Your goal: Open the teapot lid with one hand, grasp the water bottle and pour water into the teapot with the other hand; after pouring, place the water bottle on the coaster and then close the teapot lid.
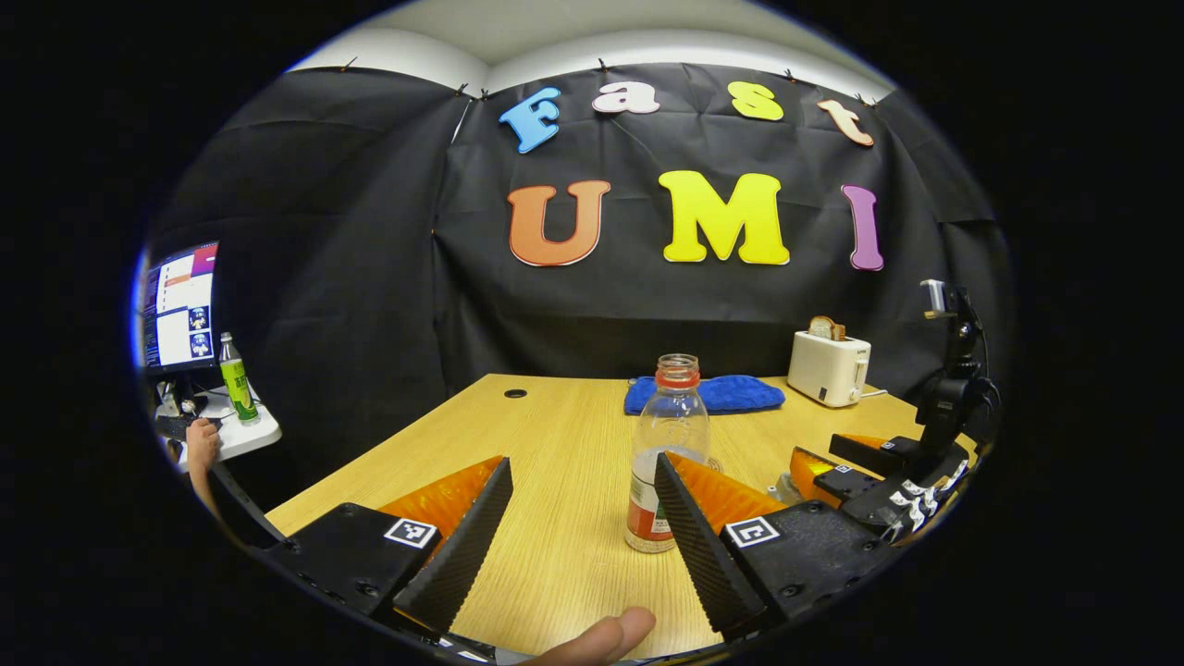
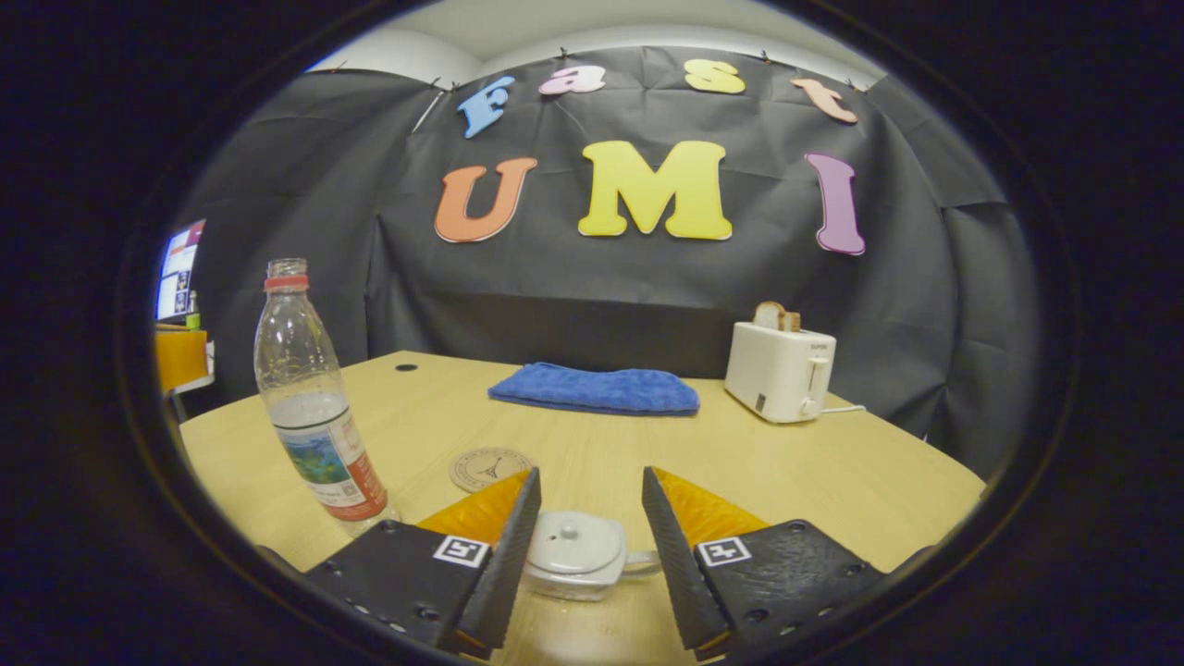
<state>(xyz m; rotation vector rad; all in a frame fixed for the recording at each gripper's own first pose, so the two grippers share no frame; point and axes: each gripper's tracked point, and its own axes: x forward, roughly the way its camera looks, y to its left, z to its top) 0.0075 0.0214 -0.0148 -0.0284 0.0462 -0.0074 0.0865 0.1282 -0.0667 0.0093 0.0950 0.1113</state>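
A clear water bottle (image 1: 668,444) with a red neck ring and no cap stands upright on the wooden table (image 1: 555,435), about half full. My left gripper (image 1: 583,462) is open, and the bottle stands just past its right finger, partly hidden by it. In the right gripper view the bottle (image 2: 314,407) stands at the left. A glass teapot (image 2: 573,555) with its white lid on sits low between the fingers of my open right gripper (image 2: 590,474), untouched. A round coaster (image 2: 490,467) lies just beyond, between teapot and bottle. The right gripper (image 1: 819,455) also appears at the right.
A blue cloth (image 2: 597,388) lies at the back middle of the table (image 2: 832,481), with a white toaster (image 2: 780,370) holding bread to its right. Off the table's left edge stand a monitor (image 1: 180,305), a green bottle (image 1: 238,379) and a person's hand (image 1: 199,444).
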